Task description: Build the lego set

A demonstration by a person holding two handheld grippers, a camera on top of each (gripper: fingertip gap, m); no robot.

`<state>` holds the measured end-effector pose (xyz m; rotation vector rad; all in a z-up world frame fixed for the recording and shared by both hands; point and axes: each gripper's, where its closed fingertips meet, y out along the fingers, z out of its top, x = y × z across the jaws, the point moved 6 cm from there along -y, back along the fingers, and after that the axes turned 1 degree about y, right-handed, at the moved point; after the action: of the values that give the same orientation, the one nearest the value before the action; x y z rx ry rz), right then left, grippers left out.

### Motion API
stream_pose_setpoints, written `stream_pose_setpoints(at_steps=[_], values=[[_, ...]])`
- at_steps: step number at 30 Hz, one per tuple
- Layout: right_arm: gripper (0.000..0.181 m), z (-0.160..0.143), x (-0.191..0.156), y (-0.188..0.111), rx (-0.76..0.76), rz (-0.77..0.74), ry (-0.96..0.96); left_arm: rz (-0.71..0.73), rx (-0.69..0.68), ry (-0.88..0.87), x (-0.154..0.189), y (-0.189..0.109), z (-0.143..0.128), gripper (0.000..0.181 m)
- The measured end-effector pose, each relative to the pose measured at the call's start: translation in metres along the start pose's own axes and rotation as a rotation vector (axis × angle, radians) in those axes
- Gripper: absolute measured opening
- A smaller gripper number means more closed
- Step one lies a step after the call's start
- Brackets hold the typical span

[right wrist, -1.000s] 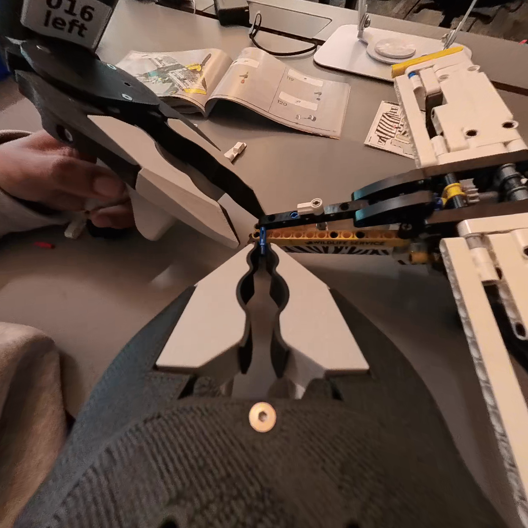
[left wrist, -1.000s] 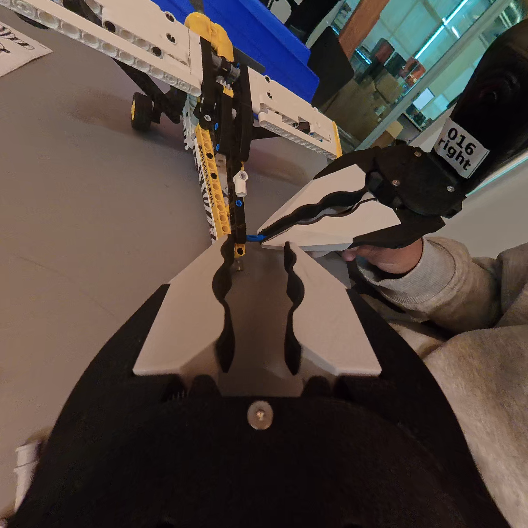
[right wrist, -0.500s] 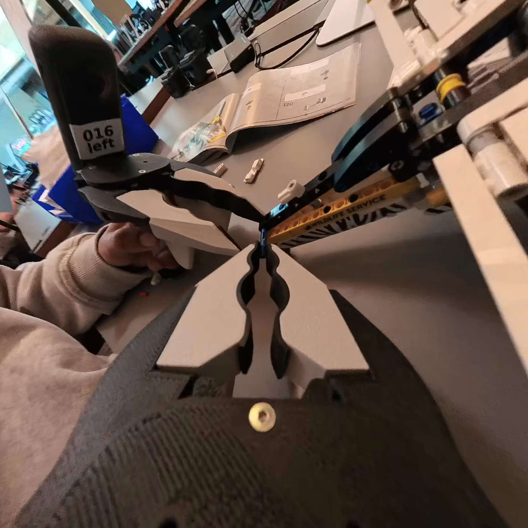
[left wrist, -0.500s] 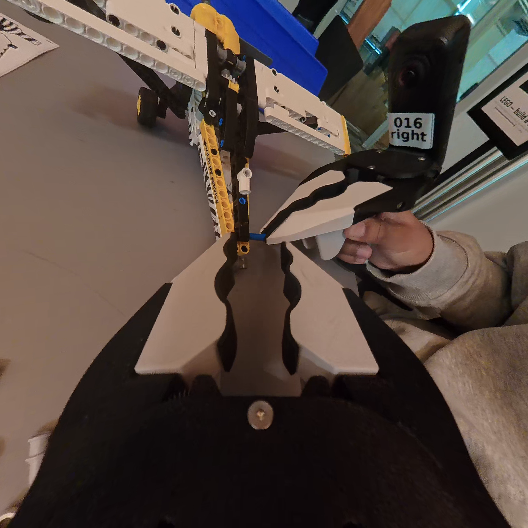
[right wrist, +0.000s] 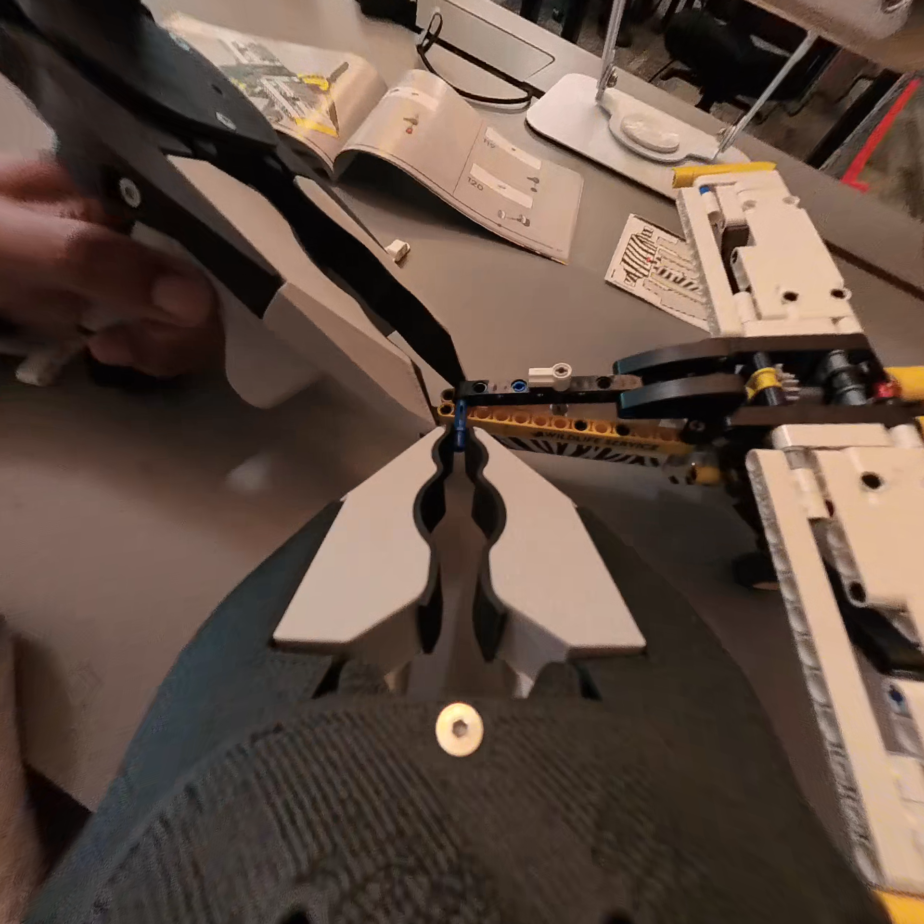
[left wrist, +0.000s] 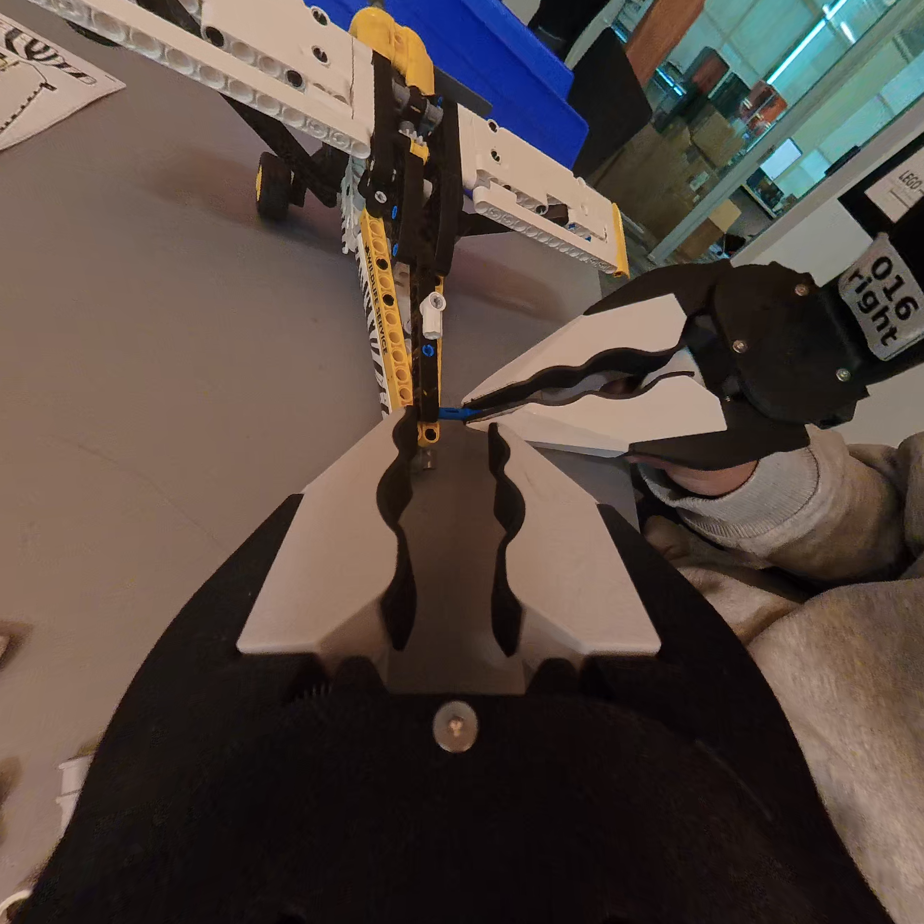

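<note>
Lego plane model (left wrist: 400, 210): white wings, yellow-black tail boom, on counter (left wrist: 150, 350); blue pin (right wrist: 460, 426) at boom tip, apparently part-inserted.

Your left gripper (left wrist: 447, 430) and right gripper (right wrist: 459, 440) share one build: pale grey wedge fingers (left wrist: 325, 550) lined with wavy black pads, black bodies, one silver screw (left wrist: 455, 726). Your sleeve (left wrist: 750, 505) is grey, ribbed-cuffed.

On the grey surface (right wrist: 500, 310) beyond the work lie an open booklet (right wrist: 450, 165) and a striped sheet (right wrist: 650, 270), with a silvery stand base (right wrist: 615, 125) and black cable (right wrist: 465, 75) behind, and a blue bin (left wrist: 480, 65) opposite.
</note>
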<state>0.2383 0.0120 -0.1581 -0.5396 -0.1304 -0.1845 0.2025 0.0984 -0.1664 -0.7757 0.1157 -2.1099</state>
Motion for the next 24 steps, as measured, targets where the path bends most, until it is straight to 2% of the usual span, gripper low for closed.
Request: stream_pose_setpoints(at_steps=[5,12,16,18,21,24], values=[[0.002,-0.006,0.009,0.000,0.080,0.174,0.387,0.019,0.002,0.023,0.002,0.000,0.000,0.028],[0.002,-0.008,0.009,0.001,0.116,0.273,0.657,0.002,0.005,0.016,0.001,-0.003,0.000,0.028],[0.002,-0.008,0.005,0.003,0.109,0.309,0.667,0.016,-0.016,0.034,0.001,-0.006,-0.001,0.023],[0.002,-0.006,0.000,0.004,0.096,0.289,0.602,-0.039,0.004,0.007,0.007,-0.009,0.002,0.013],[0.002,-0.005,-0.008,0.007,0.043,0.212,0.449,0.073,-0.063,0.129,0.000,-0.011,0.001,0.000],[0.002,-0.004,-0.009,0.005,0.009,0.179,0.381,0.023,-0.044,0.066,-0.001,-0.015,0.002,0.008]])
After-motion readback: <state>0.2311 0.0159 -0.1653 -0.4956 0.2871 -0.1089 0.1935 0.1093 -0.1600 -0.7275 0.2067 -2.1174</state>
